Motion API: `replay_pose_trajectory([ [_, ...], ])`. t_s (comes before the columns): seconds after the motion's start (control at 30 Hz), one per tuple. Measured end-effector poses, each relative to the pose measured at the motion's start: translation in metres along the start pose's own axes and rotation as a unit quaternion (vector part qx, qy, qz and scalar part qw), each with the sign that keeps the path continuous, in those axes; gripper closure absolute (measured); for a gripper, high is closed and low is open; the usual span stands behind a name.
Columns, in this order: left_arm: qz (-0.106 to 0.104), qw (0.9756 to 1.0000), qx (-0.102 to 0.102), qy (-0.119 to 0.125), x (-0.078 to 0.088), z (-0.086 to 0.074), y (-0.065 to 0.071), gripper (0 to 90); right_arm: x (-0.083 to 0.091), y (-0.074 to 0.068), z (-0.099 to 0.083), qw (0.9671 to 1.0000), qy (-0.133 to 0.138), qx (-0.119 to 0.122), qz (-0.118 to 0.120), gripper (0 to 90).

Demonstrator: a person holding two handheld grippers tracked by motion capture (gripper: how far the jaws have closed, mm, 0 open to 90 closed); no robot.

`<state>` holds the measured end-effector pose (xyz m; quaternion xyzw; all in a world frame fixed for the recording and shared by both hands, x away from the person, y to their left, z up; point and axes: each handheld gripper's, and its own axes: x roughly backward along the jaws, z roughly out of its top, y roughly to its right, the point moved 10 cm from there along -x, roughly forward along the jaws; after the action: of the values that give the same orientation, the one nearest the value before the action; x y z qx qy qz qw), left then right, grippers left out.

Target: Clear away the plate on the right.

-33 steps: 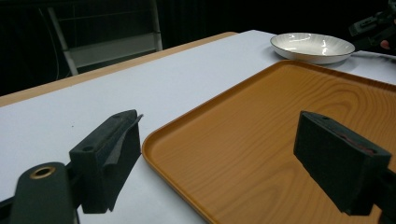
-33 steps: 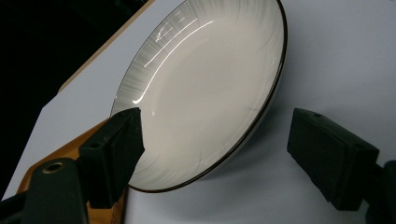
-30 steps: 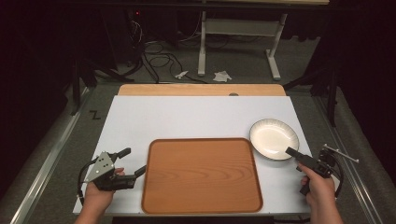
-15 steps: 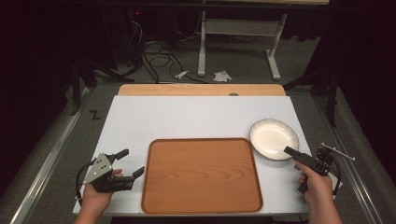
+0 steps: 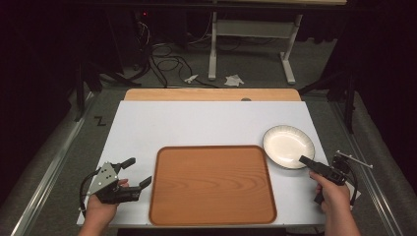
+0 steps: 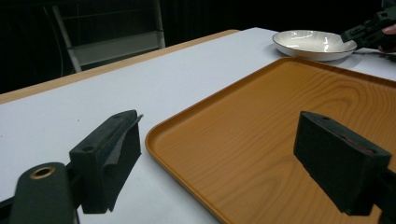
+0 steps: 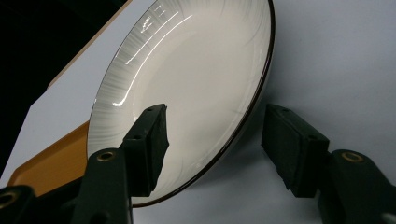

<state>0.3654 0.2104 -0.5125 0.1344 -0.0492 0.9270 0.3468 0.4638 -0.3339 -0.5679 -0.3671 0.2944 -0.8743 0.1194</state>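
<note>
White table surface point(image 5: 206, 125) is seen under a dark room, with an empty wooden tray point(image 5: 211, 184) laid at its near edge as landmark. Left of the tray, the left gripper point(image 5: 138, 173) is held with jaws spread wide, straddling the tray's corner. Right of the tray, a white plate point(image 5: 288, 146) is set, and its near rim is straddled by the parted, unclosed jaws of the right gripper point(image 7: 212, 140).

plate point(image 5: 287, 146): white, dark-rimmed, upright | just right of tray point(image 5: 211, 183)
</note>
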Motion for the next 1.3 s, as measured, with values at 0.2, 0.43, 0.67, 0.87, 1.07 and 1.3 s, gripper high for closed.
replay_pose_trajectory([
  [0.2, 0.001, 1.0000, 0.001, 0.000, 0.000, 0.000, -0.001, 15.3, 0.000, 0.002, 0.001, 0.9999, 0.001, -0.010, 0.002, 47.8],
  [0.43, 0.001, 1.0000, 0.001, -0.001, 0.001, -0.001, 0.000, 15.3, -0.002, 0.005, 0.003, 0.9997, 0.003, -0.024, 0.001, 53.0],
  [0.67, 0.004, 1.0000, 0.003, -0.001, 0.004, -0.002, -0.001, 15.4, -0.004, 0.007, 0.005, 0.9983, 0.001, -0.057, 0.013, 58.6],
  [0.87, 0.005, 1.0000, 0.003, -0.003, 0.006, -0.004, -0.001, 15.3, -0.007, 0.009, 0.007, 0.9972, -0.002, -0.072, 0.020, 63.5],
  [1.07, 0.006, 1.0000, 0.005, -0.002, 0.007, -0.004, -0.002, 15.3, -0.008, 0.013, 0.007, 0.9957, -0.005, -0.091, 0.014, 73.6],
  [1.3, 0.008, 0.9999, 0.008, 0.000, 0.008, -0.003, -0.002, 15.3, -0.008, 0.013, 0.008, 0.9955, -0.002, -0.095, 0.011, 75.0],
])
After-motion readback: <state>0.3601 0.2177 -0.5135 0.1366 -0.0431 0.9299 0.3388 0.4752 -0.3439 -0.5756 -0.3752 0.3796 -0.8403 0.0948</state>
